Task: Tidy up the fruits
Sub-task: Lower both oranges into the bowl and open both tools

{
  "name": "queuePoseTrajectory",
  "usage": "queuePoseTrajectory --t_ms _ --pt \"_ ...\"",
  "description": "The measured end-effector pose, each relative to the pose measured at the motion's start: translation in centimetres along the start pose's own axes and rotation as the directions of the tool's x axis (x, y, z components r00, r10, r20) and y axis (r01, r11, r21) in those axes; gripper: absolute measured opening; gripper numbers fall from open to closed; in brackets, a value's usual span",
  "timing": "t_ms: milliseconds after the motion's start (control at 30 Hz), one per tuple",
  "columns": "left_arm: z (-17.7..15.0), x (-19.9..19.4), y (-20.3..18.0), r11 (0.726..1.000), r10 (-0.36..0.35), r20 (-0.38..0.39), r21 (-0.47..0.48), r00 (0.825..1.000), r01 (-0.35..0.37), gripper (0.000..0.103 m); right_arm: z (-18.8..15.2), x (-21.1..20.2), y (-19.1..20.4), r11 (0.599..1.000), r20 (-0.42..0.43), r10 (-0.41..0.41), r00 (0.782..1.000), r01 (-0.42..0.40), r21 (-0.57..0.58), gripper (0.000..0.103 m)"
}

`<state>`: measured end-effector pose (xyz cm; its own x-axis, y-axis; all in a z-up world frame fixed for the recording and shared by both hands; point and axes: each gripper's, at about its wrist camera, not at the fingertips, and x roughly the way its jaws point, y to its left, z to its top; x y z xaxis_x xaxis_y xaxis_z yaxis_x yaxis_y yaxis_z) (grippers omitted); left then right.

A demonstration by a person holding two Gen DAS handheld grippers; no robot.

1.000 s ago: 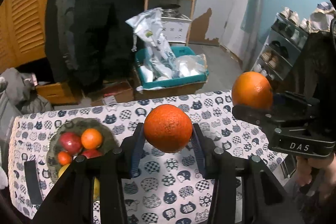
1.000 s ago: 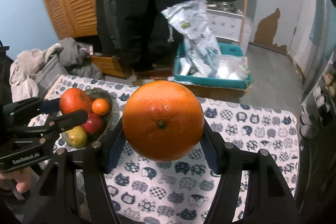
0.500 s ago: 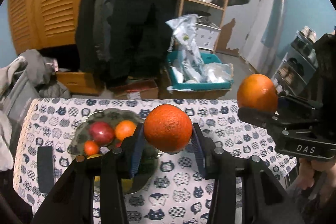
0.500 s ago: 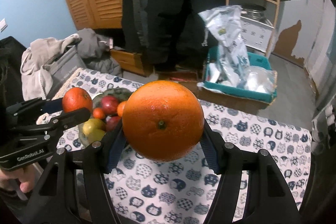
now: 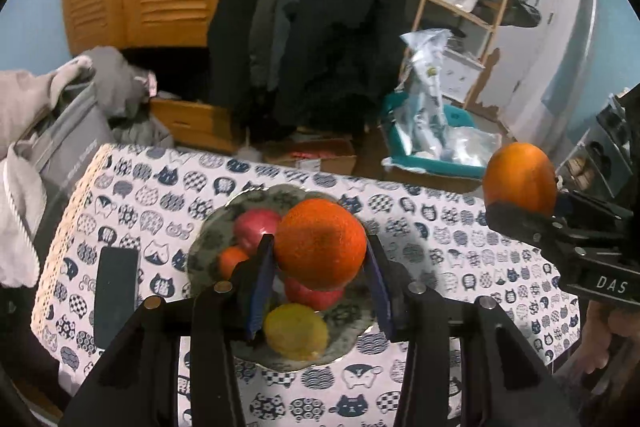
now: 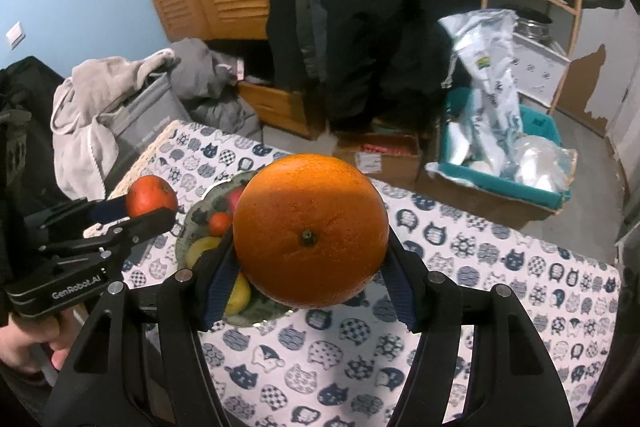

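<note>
My left gripper [image 5: 320, 263] is shut on a reddish orange [image 5: 320, 243] and holds it above the fruit plate [image 5: 224, 223], which carries red apples, a small orange and a yellow fruit [image 5: 296, 335]. My right gripper [image 6: 310, 259] is shut on a large orange [image 6: 310, 231] held above the table, to the right of the plate [image 6: 200, 211]. The right gripper's orange shows at the right of the left wrist view [image 5: 520, 183]. The left gripper's orange shows at the left of the right wrist view [image 6: 151, 195].
The table wears a cat-print cloth [image 6: 480, 267]. A dark phone [image 5: 116, 291] lies left of the plate. Clothes are piled on a grey bag [image 6: 120, 107] beyond the table's left end. A teal crate with bags [image 6: 508, 155] stands on the floor behind.
Both grippers have swung left with their oranges. The plate has come from the left of the left wrist view to right under the left gripper's orange.
</note>
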<state>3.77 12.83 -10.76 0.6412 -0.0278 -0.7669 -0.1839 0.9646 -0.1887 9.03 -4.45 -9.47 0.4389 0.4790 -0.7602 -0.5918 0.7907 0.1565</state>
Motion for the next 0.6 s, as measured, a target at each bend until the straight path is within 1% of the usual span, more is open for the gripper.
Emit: queuePoseTrajectory --t_ms 300,500,600 --pt "-0.8 4.3 3.1 0.997 0.031 -0.095 -0.065 0.995 -0.038 0.045 0.4 4.3 1.7 1.0 -0.063 0.016 0.998 -0.017 -0.017 0.066" --pt "-1.4 6.3 3.5 0.996 0.043 -0.136 -0.069 0.99 -0.053 0.045 0.2 7.0 2.2 0.999 -0.105 0.011 0.994 -0.015 -0.033 0.066" --pt "-1.5 7.3 3.8 0.995 0.043 -0.157 -0.079 0.987 -0.056 0.045 0.0 8.5 1.9 1.0 -0.131 0.019 0.991 -0.022 -0.022 0.066"
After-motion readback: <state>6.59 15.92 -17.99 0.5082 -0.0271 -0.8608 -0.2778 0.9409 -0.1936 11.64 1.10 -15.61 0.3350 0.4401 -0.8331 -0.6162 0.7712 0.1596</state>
